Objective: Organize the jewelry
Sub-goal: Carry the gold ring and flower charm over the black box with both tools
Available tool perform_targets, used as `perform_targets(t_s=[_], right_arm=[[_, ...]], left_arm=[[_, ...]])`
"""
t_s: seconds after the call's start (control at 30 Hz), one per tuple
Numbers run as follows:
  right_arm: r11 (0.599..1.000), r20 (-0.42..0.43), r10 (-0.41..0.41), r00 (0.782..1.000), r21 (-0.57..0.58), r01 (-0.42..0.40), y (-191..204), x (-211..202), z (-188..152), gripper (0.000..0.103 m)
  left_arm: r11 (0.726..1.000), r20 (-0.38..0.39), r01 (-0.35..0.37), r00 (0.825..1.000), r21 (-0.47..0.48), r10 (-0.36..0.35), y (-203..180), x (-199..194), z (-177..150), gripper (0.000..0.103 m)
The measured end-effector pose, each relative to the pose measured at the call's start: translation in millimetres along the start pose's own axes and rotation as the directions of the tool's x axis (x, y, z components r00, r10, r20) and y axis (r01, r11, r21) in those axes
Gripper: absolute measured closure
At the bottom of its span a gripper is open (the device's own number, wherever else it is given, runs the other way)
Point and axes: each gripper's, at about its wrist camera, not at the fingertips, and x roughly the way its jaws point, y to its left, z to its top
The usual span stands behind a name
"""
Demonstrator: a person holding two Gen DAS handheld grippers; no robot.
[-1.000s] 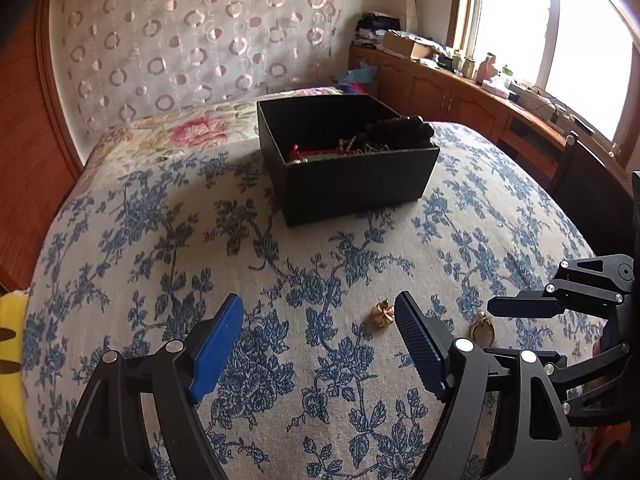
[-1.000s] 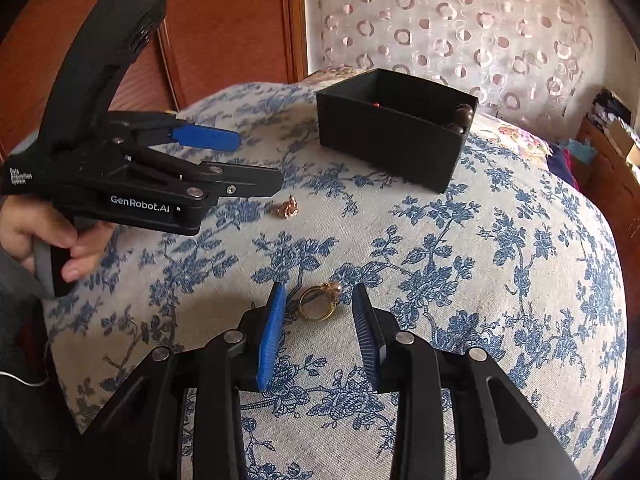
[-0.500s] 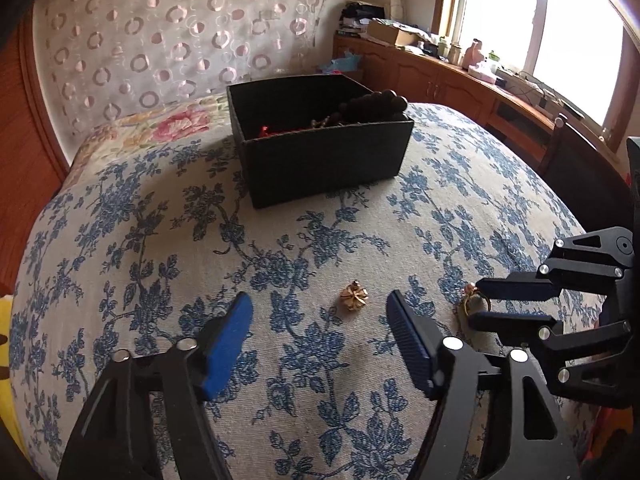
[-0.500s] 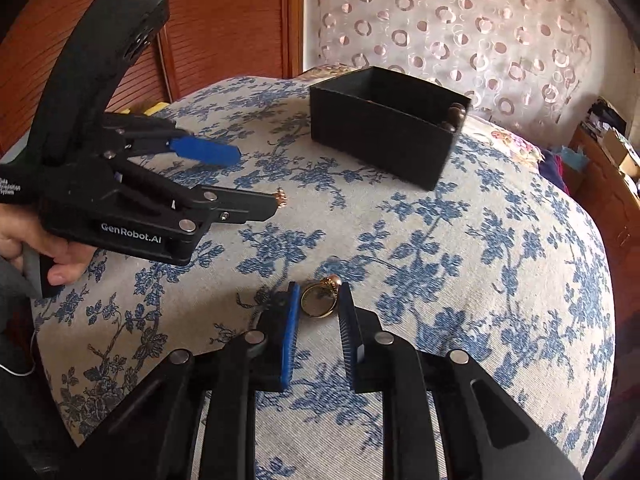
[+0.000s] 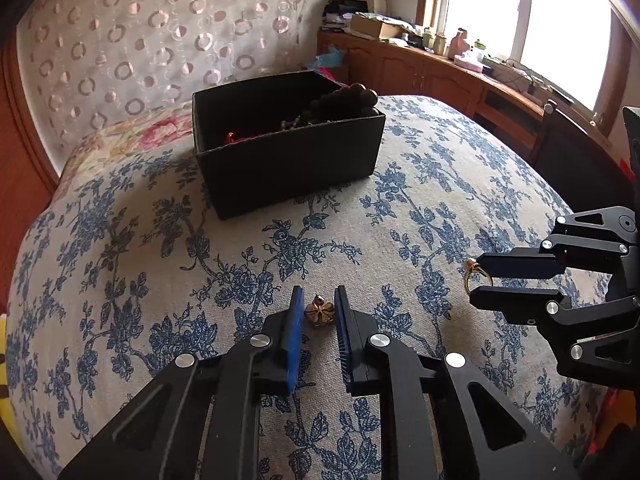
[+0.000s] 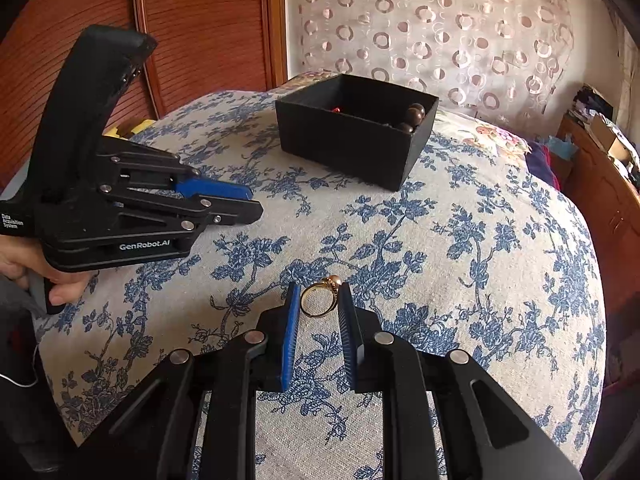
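A small gold flower charm (image 5: 318,312) lies on the blue-flowered bedcover (image 5: 420,200). My left gripper (image 5: 318,290) is closing on it, its blue pads right against both sides of the charm. My right gripper (image 6: 320,286) is shut on a gold ring (image 6: 320,300) with a bead on top. In the left wrist view the ring (image 5: 474,276) sits at the tips of the right gripper (image 5: 476,280). Further back stands a black open box (image 5: 288,168) holding dark wooden beads (image 5: 352,98) and something red. In the right wrist view the left gripper (image 6: 254,202) hides the charm.
A person's hand (image 6: 60,288) holds the left gripper's handle. Wooden cabinets (image 5: 432,76) with clutter run under the window on the right, and a dark chair (image 5: 580,160) stands by the bed. A ring-patterned curtain (image 5: 160,32) hangs behind, with wood panelling (image 6: 200,20) beside it.
My left gripper slid over to the charm and its wide jaws narrowed around it. The right jaws narrowed onto the ring, which now stands upright between the pads.
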Motion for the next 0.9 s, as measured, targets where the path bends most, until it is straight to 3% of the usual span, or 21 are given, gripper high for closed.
perform_targets(t_s=[0.33,0.53,0.9], right_arm=[[1.0,0.033,-0.02,0.999,0.006,0.02,-9,-6,18,0.082],[0.999,0.087,-0.042,0.995,0.032,0.039,-25,-8,53,0.082],[0.998,0.127,0.018,0.992,0.051,-0.024,-35,10,113,0.082]], left_arm=[[1.0,0.051,-0.017,0.999,-0.003,0.017,4,-15,14,0.089],[0.999,0.077,-0.043,0.996,-0.013,0.044,14,-22,29,0.089],[0.997,0.101,-0.063,0.993,-0.033,0.066,29,-28,44,0.089]])
